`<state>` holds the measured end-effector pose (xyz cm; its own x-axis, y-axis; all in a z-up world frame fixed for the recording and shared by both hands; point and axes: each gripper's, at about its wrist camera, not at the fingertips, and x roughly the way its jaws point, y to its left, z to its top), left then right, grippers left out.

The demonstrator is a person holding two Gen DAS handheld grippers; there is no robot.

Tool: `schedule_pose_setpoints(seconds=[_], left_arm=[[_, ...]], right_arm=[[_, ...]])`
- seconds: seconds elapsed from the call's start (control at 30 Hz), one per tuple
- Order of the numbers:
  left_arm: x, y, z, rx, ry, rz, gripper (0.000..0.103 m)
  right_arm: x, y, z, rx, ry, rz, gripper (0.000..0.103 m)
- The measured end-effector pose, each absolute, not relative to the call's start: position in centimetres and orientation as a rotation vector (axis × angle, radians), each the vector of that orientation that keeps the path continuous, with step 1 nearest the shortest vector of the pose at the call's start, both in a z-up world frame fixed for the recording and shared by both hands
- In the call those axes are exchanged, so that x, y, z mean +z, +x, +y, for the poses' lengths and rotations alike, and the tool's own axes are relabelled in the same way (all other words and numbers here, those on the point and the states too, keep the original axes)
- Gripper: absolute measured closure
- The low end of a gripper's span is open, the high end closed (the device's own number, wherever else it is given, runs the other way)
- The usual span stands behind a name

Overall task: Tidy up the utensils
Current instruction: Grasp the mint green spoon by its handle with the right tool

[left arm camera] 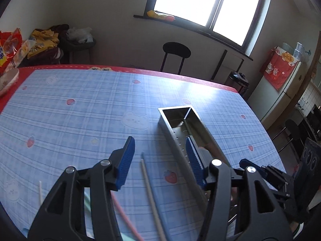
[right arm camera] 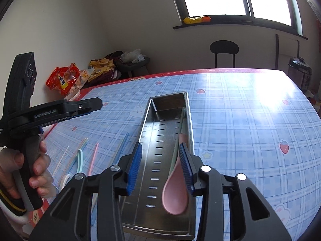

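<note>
Chopsticks flank metal tray; pink spoon seemingly inside; both grippers gape, empty.

- The long tray in mid-frame is brushed, shiny metal with punched slots.
- The pink spoon lying in it looks like smooth, matt plastic.
- The surface wears a glossy plaid cover throwing window glare.
- Right gripper: matt black plastic, jaws faced with ribbed blue pads, bright metal rivets.
- Upper left: crinkly, shiny snack bags.
</note>
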<state>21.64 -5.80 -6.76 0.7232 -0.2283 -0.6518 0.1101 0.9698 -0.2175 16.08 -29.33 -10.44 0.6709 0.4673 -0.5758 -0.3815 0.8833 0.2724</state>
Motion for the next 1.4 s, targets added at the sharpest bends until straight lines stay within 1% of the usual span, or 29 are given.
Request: schedule_pose_setpoints(seconds=[0.13,0.27,0.4,0.53,0.7,0.83,1.03,1.27,1.4], left_arm=[[-6.3,17.2,-0.4,-0.159,-0.115,0.686,0.046],[-7.3,13.8,4.0,-0.129,-0.070,0.685,0.046],[-8.7,11.7,7.2,-0.124,-0.060,0.705,0.046],[-10.0,9.9,8.6,-0.133,-0.036,0.721,0.047],[-12.2,8.1,11.2,-0.133,-0.057,0.780,0.047],[-13.4,7.0,12.5,-0.128,-0.061,0.808,0.049],[-13.4,4.4,13.9,-0.132,-0.139,0.821,0.049],[-14.5,2.4,14.1,-0.234,-0.515,0.878,0.053],[-15.4,3.6,13.2,-0.211,-0.611,0.920,0.053]], right_arm=[[-9.1,13.6,-25.9,0.548,0.079,0.615,0.065],[-8.5,11.4,-21.7,0.625,0.027,0.600,0.065],[-9.6,11.0,-18.2,0.647,0.003,0.655,0.065],[-11.1,11.6,-15.8,0.662,0.012,0.727,0.065],[-12.9,11.4,-13.1,0.698,-0.018,0.792,0.065],[-13.9,11.8,-11.4,0.718,-0.041,0.846,0.068],[-14.3,11.8,-10.9,0.735,-0.046,0.868,0.068],[-13.9,11.0,-10.7,0.760,-0.062,0.838,0.068],[-13.9,11.1,-11.3,0.731,-0.057,0.836,0.068]])
